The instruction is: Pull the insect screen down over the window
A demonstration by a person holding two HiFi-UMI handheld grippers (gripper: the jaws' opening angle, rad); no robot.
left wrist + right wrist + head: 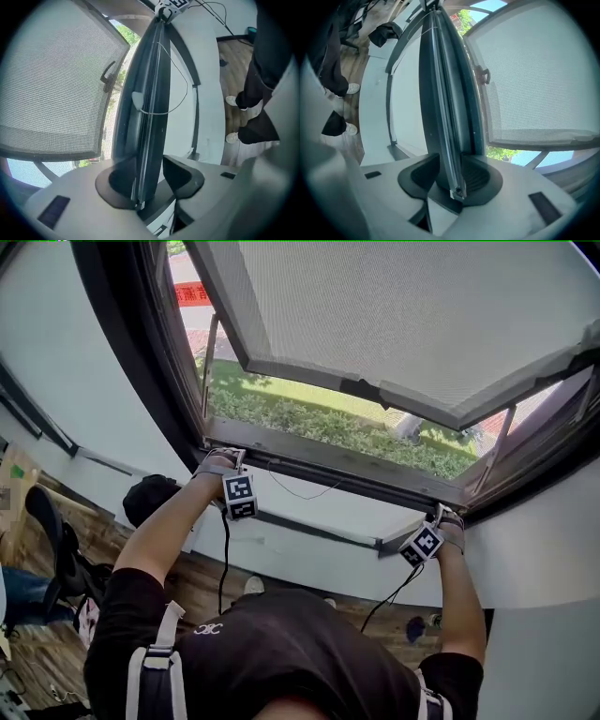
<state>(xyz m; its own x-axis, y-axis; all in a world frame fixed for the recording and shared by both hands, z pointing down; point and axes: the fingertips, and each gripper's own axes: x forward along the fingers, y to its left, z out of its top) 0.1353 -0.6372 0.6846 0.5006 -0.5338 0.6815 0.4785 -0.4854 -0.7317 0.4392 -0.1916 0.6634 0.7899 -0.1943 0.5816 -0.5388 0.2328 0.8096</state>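
Note:
The dark pull bar of the insect screen (328,468) lies along the window's lower frame. My left gripper (221,462) sits at its left end and my right gripper (441,517) at its right end. In the left gripper view the bar (151,93) runs up between the jaws of the left gripper (147,180), resting by the left pad, with a thin gap at the right pad. In the right gripper view the bar (445,93) passes through the right gripper (450,180), and its jaws stand apart from it. Neither gripper presses on it. A thin cord (180,93) loops off the bar.
The window sash (403,315), with a mesh-like pane and a handle (108,77), is swung outward above grass (319,418). A white sill and wall (309,549) lie below the frame. A black bag (150,495) and a chair (56,540) stand on the wood floor at left.

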